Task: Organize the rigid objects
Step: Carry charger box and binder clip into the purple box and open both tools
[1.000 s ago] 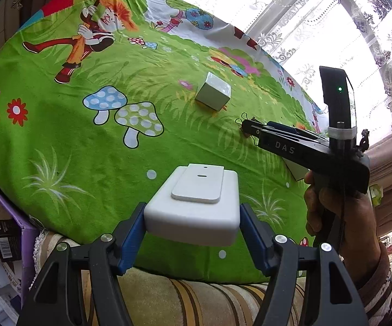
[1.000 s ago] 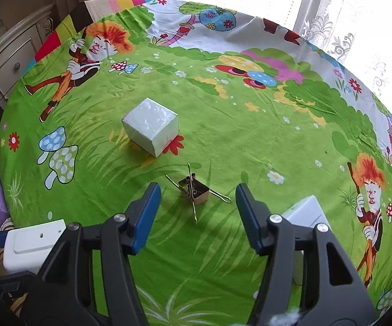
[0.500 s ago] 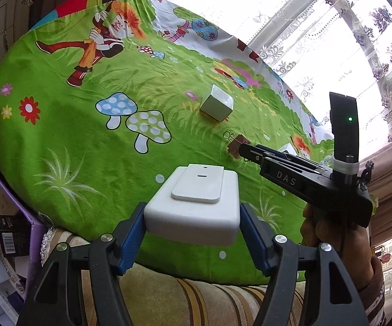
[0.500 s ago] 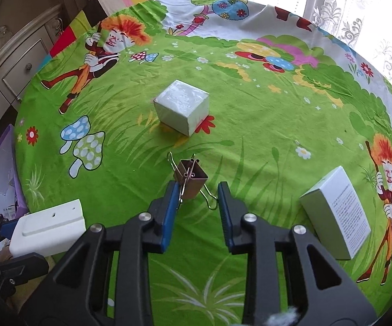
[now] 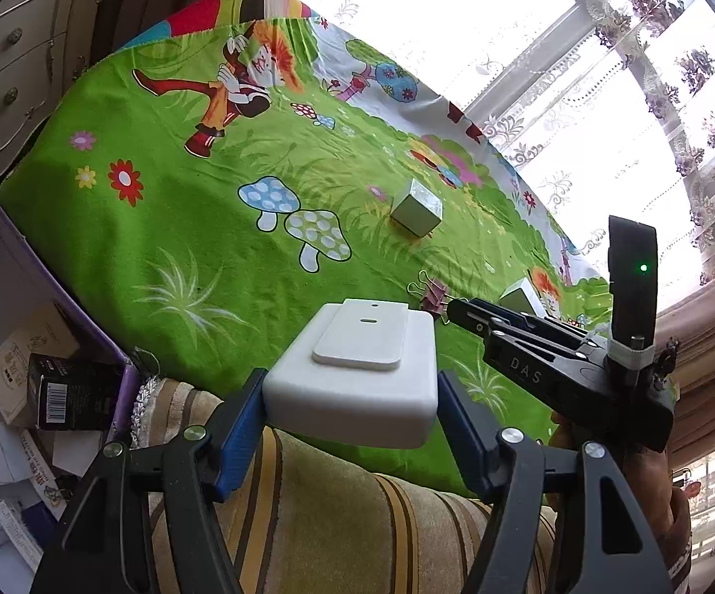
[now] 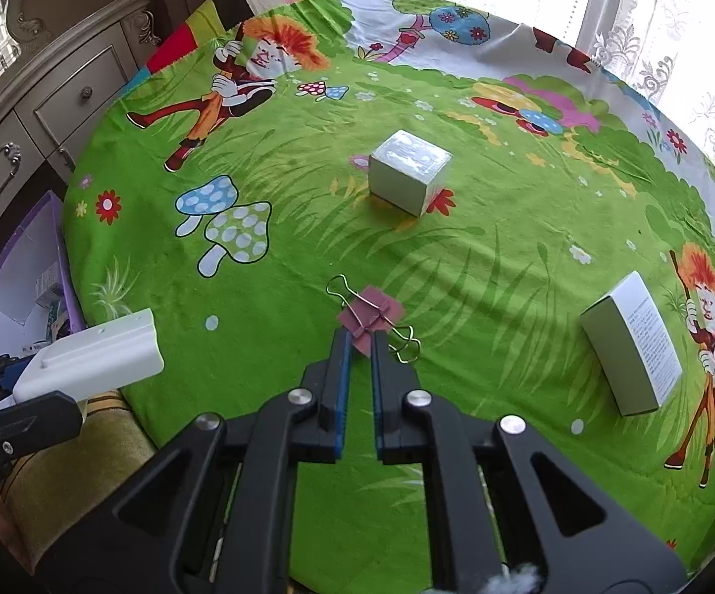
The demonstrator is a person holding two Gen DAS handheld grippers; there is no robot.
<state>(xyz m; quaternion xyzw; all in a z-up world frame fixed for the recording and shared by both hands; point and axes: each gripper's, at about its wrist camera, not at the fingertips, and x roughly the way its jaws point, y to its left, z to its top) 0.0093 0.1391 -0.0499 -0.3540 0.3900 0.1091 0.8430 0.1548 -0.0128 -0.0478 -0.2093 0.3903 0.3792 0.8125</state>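
My left gripper [image 5: 352, 425] is shut on a white plastic box [image 5: 357, 371] and holds it above the near edge of the green cartoon cloth; the box also shows in the right wrist view [image 6: 92, 356]. My right gripper [image 6: 361, 341] is shut on a dark-red binder clip [image 6: 371, 319] with wire handles, lifted just over the cloth; the clip also shows in the left wrist view [image 5: 432, 297]. A white cube box [image 6: 409, 171] stands mid-table. A white oblong box [image 6: 630, 344] lies at the right.
A purple bin [image 5: 25, 297] with several small cartons sits at the left below the table. A striped cushion [image 5: 332, 510] lies under my left gripper. A carved dresser [image 6: 35, 114] stands at the left, lace-curtained windows [image 5: 605, 74] behind.
My right gripper closed on the binder clip and lifted it toward me. My left gripper, still holding the white box, pulled back and swung left toward the purple bin.
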